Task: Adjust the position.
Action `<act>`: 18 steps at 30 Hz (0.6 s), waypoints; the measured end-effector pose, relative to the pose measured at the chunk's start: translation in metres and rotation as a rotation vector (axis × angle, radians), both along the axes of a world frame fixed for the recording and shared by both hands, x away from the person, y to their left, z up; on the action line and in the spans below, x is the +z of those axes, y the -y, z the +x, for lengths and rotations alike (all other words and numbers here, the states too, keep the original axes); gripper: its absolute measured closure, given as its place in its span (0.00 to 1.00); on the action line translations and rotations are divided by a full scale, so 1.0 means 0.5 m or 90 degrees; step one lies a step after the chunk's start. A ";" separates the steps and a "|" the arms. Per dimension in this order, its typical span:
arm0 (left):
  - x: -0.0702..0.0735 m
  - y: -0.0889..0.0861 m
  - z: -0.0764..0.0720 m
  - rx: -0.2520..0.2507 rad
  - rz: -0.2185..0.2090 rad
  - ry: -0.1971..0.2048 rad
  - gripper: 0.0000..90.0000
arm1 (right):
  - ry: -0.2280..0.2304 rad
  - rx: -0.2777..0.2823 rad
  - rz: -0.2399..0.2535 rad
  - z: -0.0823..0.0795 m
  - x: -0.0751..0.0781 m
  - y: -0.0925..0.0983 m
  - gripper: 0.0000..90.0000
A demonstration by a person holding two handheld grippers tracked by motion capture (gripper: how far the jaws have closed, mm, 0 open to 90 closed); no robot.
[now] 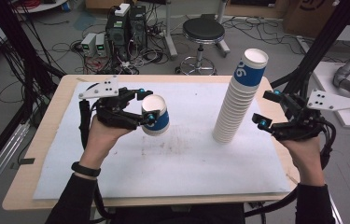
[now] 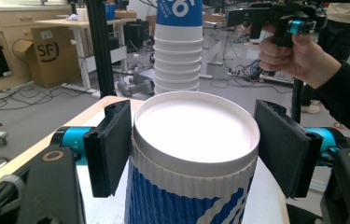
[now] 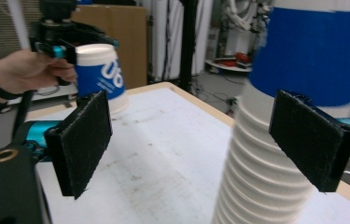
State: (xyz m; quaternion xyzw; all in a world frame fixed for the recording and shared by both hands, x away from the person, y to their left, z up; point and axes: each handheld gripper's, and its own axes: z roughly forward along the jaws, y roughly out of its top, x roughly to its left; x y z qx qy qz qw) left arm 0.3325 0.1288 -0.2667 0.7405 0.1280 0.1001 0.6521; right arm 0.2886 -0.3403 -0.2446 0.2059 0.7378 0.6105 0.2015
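Left gripper [image 1: 146, 105] clamped on a single cup [image 1: 156, 115], held above the table's [image 1: 37, 154] left half. Right gripper [image 1: 267, 110] spread wide, empty, just right of the leaning cup stack [image 1: 239, 98].

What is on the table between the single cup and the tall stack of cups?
Nothing: in the high view only bare white mat lies between the held cup and the stack.

A single blue-and-white ribbed paper cup [image 1: 155, 115] stood upright and empty at the table's left, clear of the white mat; a tall, leaning stack of matching cups [image 1: 239, 98] rose at the right, well apart.
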 end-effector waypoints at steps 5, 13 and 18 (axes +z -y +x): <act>0.006 0.009 -0.008 -0.015 -0.005 -0.003 0.33 | -0.001 0.045 -0.018 -0.002 -0.006 -0.035 0.15; 0.010 0.027 -0.016 -0.034 -0.004 -0.002 0.33 | -0.012 0.085 -0.038 0.009 -0.028 -0.086 0.15; 0.009 0.038 -0.020 -0.048 -0.004 -0.010 0.33 | -0.017 0.105 -0.051 0.014 -0.038 -0.111 0.15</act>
